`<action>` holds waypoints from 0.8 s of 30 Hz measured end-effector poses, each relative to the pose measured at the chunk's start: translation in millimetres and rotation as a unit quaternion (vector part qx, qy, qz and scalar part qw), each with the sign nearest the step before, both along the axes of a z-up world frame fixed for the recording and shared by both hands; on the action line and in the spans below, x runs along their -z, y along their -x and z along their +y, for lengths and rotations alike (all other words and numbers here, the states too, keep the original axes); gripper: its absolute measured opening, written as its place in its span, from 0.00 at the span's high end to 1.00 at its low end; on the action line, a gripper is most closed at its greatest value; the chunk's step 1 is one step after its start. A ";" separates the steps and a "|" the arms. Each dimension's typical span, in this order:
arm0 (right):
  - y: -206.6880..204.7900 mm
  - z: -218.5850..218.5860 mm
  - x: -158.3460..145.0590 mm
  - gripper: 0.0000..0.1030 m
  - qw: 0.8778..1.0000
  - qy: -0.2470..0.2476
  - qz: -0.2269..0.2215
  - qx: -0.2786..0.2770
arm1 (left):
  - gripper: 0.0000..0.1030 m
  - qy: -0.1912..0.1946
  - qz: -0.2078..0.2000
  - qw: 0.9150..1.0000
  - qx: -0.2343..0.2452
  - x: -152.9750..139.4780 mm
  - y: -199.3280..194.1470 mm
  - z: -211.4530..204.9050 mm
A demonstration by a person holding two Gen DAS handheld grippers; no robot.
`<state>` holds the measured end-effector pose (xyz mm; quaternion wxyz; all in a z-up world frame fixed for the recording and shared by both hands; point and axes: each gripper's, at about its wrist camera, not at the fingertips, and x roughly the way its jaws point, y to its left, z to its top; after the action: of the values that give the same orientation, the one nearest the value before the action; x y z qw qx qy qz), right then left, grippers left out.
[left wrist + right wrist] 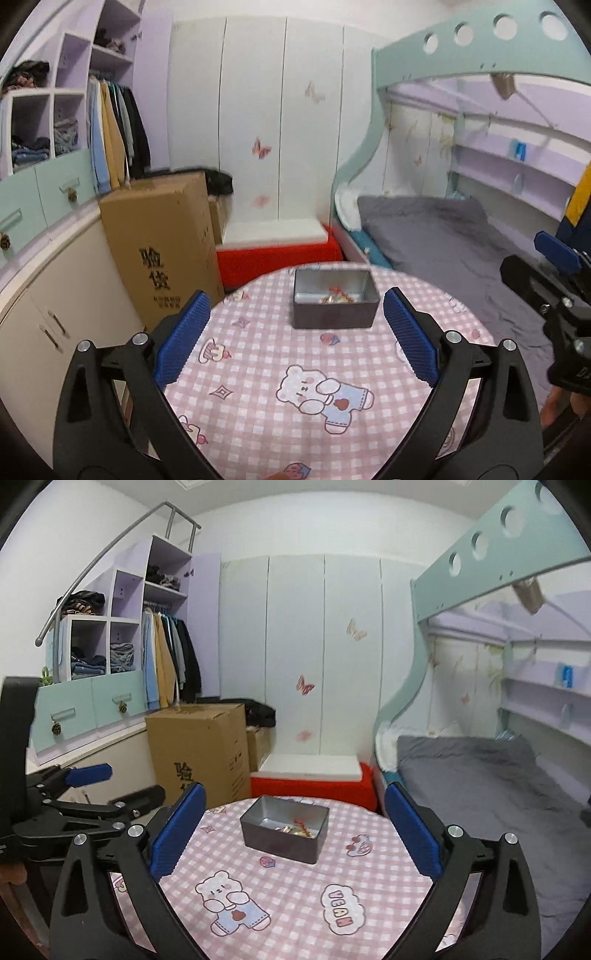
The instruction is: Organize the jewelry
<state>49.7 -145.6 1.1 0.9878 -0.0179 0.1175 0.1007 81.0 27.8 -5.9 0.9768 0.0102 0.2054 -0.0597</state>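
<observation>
From our left hand-held gripper [295, 332], blue pads wide apart and empty, we see the right hand-held gripper [554, 266] at the frame's edge, while the right wrist view, its own fingers equally spread, alone shows the curved steel handrail [110, 554] above the lilac shelving. On the round tabletop [258, 406] under a pink checked bear-print cloth, between and beyond both pairs of pads, stands the open dark grey rectangular metal tin [284, 830]. Inside it lies a small heap of gold and red jewelry [299, 829].
</observation>
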 end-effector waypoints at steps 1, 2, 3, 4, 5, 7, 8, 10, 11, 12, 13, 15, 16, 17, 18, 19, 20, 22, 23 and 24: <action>4.4 -0.3 -0.9 0.09 1.000 0.002 -0.005 0.003 | 0.08 0.002 -0.008 1.000 0.000 -1.8 6.5 0.9; 10.5 -0.1 -2.5 0.09 1.000 0.004 -0.012 0.007 | 0.08 0.004 -0.016 1.000 0.001 -4.0 11.9 1.1; 14.7 -0.2 -3.4 0.09 1.000 0.005 -0.017 0.009 | 0.08 0.007 -0.027 1.000 0.001 -6.9 19.9 2.4; 19.3 0.0 -4.5 0.08 1.000 0.006 -0.023 0.011 | 0.07 0.009 -0.032 0.999 0.000 -8.7 24.6 1.6; 24.3 -0.5 -5.0 0.08 1.000 0.008 -0.026 0.013 | 0.07 0.009 -0.040 0.999 -0.001 -11.0 30.8 2.2; 33.6 -0.1 -5.5 0.08 0.999 0.013 -0.034 0.016 | 0.07 0.009 -0.052 0.999 -0.002 -14.4 39.9 1.4; 37.0 0.5 -5.8 0.08 0.999 0.016 -0.037 0.017 | 0.07 0.009 -0.059 0.998 -0.002 -16.3 45.2 1.5; 44.5 2.3 -7.3 0.08 0.999 0.017 -0.043 0.016 | 0.07 0.006 -0.067 0.998 -0.004 -18.3 54.1 -1.0; 47.8 3.3 -8.7 0.08 0.999 0.017 -0.045 0.014 | 0.07 0.004 -0.073 0.997 -0.006 -19.4 59.3 -2.5; 50.4 4.4 -9.7 0.08 0.999 0.018 -0.047 0.014 | 0.07 0.003 -0.076 0.997 -0.005 -19.7 62.7 -2.7; 54.8 4.2 -10.2 0.08 0.998 0.020 -0.050 0.014 | 0.07 0.001 -0.079 0.997 -0.003 -20.6 66.6 -3.8; 60.8 6.0 -11.2 0.08 0.998 0.024 -0.055 0.014 | 0.06 0.000 -0.086 0.996 0.000 -22.2 73.2 -5.2; 63.8 6.2 -10.8 0.08 0.998 0.025 -0.055 0.013 | 0.06 -0.004 -0.090 0.996 -0.004 -22.8 75.7 -5.8; 65.7 5.8 -10.8 0.08 0.998 0.025 -0.055 0.012 | 0.06 -0.006 -0.092 0.996 -0.007 -23.6 77.3 -6.4; 68.4 5.9 -11.0 0.08 0.998 0.024 -0.056 0.010 | 0.06 -0.008 -0.097 0.995 -0.008 -24.2 80.1 -6.5; 70.2 5.6 -11.3 0.08 0.998 0.023 -0.056 0.010 | 0.06 -0.008 -0.098 0.995 -0.007 -24.2 83.8 -7.4; 71.6 5.6 -11.8 0.08 0.998 0.023 -0.056 0.010 | 0.06 -0.008 -0.098 0.995 -0.007 -24.6 85.3 -7.4; 75.1 5.8 -11.9 0.08 0.998 0.023 -0.057 0.011 | 0.06 -0.008 -0.103 0.995 -0.009 -25.1 89.6 -7.4; 75.9 5.8 -12.2 0.08 0.998 0.024 -0.058 0.012 | 0.06 -0.009 -0.107 0.994 -0.011 -25.7 92.2 -7.8; 77.6 6.8 -12.5 0.08 0.998 0.024 -0.058 0.013 | 0.06 -0.011 -0.111 0.994 -0.013 -26.4 95.4 -8.4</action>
<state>-27.8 -138.8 13.5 0.9935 -0.0463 0.0622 0.0836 -14.5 19.4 20.5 0.9941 0.0243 0.0963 -0.0431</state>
